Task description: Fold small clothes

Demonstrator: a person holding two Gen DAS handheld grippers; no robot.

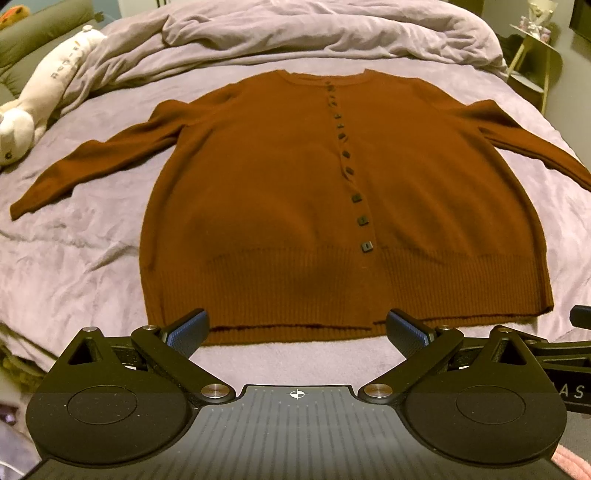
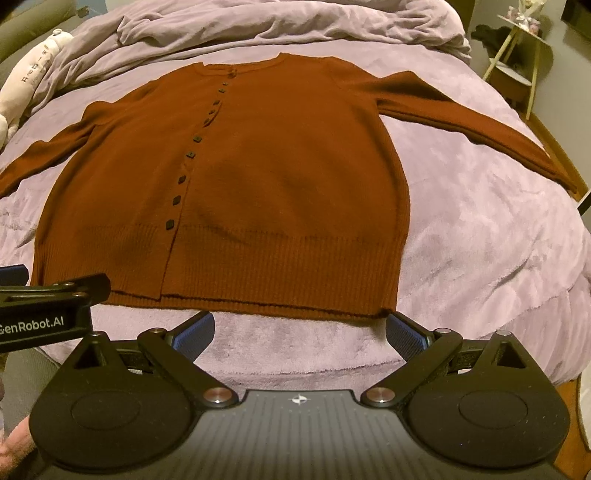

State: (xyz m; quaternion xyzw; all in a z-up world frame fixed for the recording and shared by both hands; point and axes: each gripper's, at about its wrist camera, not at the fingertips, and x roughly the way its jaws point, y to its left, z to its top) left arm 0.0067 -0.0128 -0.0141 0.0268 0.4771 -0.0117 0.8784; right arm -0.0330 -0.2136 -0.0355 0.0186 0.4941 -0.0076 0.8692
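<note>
A rust-brown buttoned cardigan (image 1: pixel 277 192) lies flat and face up on the lilac bed cover (image 1: pixel 81 251), collar away from me, both sleeves spread out to the sides. It also shows in the right wrist view (image 2: pixel 258 177). My left gripper (image 1: pixel 297 328) is open and empty, hovering just short of the ribbed hem, left of the button row. My right gripper (image 2: pixel 300 326) is open and empty, just short of the hem near its right corner. The left gripper's body (image 2: pixel 44 306) shows at the left edge of the right wrist view.
A rumpled lilac duvet (image 1: pixel 314 33) is heaped behind the collar. A white plush toy (image 1: pixel 44 92) lies at the far left of the bed. A small side table (image 2: pixel 517 55) stands beyond the bed's far right corner. The bed's near edge is just below the hem.
</note>
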